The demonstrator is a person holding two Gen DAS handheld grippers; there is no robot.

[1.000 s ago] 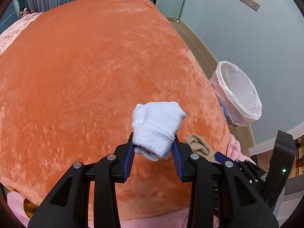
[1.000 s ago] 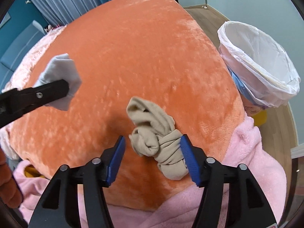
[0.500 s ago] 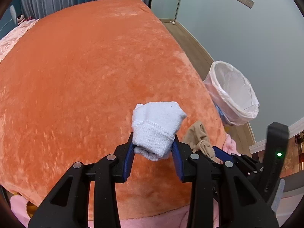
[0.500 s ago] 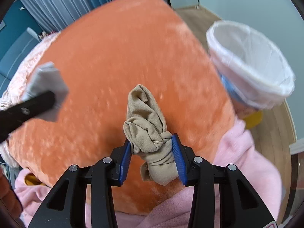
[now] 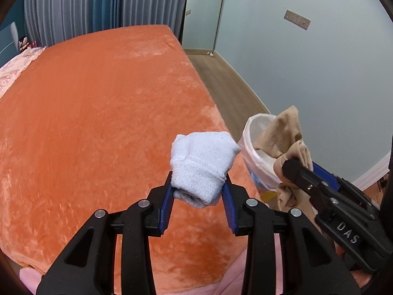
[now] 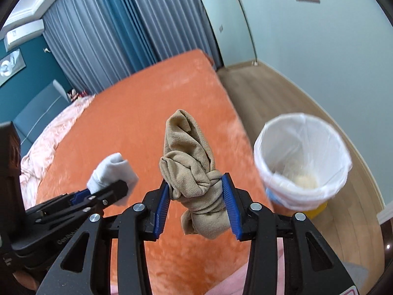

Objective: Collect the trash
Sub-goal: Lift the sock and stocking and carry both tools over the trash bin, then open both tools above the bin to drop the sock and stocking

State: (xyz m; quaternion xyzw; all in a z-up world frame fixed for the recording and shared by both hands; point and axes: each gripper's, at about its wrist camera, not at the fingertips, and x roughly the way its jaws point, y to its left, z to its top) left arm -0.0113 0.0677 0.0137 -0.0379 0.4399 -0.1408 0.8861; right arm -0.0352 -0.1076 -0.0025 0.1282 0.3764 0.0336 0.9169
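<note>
My left gripper (image 5: 198,191) is shut on a rolled white sock (image 5: 202,164), held up above the orange bed (image 5: 98,123). My right gripper (image 6: 196,199) is shut on a knotted tan stocking (image 6: 194,172), also lifted off the blanket. In the left wrist view the right gripper (image 5: 298,166) shows at the right with the tan stocking (image 5: 287,132) in front of the bin. In the right wrist view the left gripper (image 6: 108,188) holds the white sock (image 6: 110,169) at the left. A bin lined with a white bag (image 6: 302,159) stands on the floor to the right of the bed.
The bin (image 5: 258,152) sits by the bed's right edge on the wood floor (image 6: 270,93), with something pale inside. A pink cover (image 6: 49,137) lies along the bed's left side. Grey and blue curtains (image 6: 118,34) hang behind; a pale wall (image 5: 307,73) is at the right.
The right gripper closed on the tan stocking and lifted it off the bed. Both grippers rose with their loads, and the room now shows beyond the bed.
</note>
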